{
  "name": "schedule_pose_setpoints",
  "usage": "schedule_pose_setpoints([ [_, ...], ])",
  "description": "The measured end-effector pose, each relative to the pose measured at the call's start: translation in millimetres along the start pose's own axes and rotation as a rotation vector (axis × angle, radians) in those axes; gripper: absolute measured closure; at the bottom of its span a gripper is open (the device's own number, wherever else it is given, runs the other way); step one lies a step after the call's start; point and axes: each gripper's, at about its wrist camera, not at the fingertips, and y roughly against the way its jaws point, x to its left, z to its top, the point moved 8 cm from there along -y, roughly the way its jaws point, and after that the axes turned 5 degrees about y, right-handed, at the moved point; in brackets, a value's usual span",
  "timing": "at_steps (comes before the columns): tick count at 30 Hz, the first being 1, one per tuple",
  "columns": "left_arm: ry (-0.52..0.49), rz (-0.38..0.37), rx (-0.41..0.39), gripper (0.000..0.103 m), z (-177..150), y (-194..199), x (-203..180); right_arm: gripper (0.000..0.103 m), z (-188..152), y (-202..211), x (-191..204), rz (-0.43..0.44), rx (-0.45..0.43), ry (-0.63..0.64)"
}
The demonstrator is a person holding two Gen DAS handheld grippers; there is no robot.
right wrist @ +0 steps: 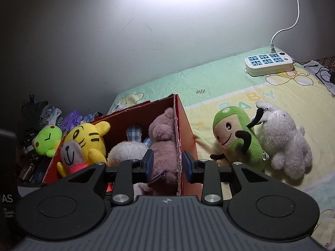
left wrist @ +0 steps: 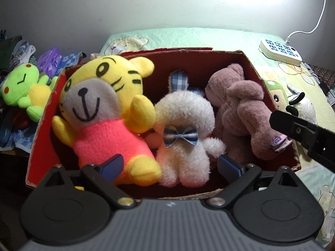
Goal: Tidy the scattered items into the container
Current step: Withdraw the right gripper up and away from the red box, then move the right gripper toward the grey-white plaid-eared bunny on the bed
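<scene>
A red cardboard box point(left wrist: 259, 77) on the bed holds a yellow tiger plush point(left wrist: 104, 104), a white bunny plush point(left wrist: 184, 129) with a blue bow and a brown bear plush point(left wrist: 240, 113). My left gripper point(left wrist: 170, 164) is open over the box's near edge, around the tiger's foot and the bunny's legs. My right gripper point(right wrist: 167, 165) is open astride the box's right wall point(right wrist: 182, 138), beside the bear point(right wrist: 163, 142); its finger shows in the left wrist view point(left wrist: 293, 129). A green avocado plush point(right wrist: 238, 136) and a white plush point(right wrist: 282, 138) lie on the bed right of the box.
A green frog plush point(left wrist: 23, 87) lies left of the box among piled clothes point(right wrist: 46, 113). A white power strip point(right wrist: 269, 63) with a cable sits at the bed's far right by the wall. The bed sheet point(right wrist: 209, 83) is pale green and yellow.
</scene>
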Motion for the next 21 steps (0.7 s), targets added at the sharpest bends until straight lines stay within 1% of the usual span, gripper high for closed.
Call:
schedule_pose_setpoints([
  [3, 0.020, 0.029, 0.002, 0.007, -0.8, 0.8, 0.7, 0.069, 0.4, -0.9, 0.3, 0.012, 0.005, 0.024],
  [6, 0.022, 0.075, -0.009, 0.008, -0.5, 3.2, -0.3, 0.067, 0.1, -3.3, -0.2, 0.028, 0.029, 0.034],
  [8, 0.042, 0.089, -0.003, 0.008, -1.6, 3.4, -1.1, 0.060, -1.3, -4.5, 0.4, 0.053, 0.058, 0.049],
  [10, 0.060, 0.099, 0.001, 0.008, -2.3, 3.3, -2.1, 0.058, -1.9, -5.7, 0.5, 0.076, 0.082, 0.058],
  [15, 0.093, 0.133, 0.006, 0.008, -3.4, 4.3, -3.1, 0.058, -2.3, -6.9, -1.1, 0.105, 0.114, 0.075],
  [21, 0.098, 0.175, -0.009, 0.008, -3.5, 9.8, -5.8, 0.059, -2.1, -5.6, -6.7, 0.126, 0.128, 0.072],
])
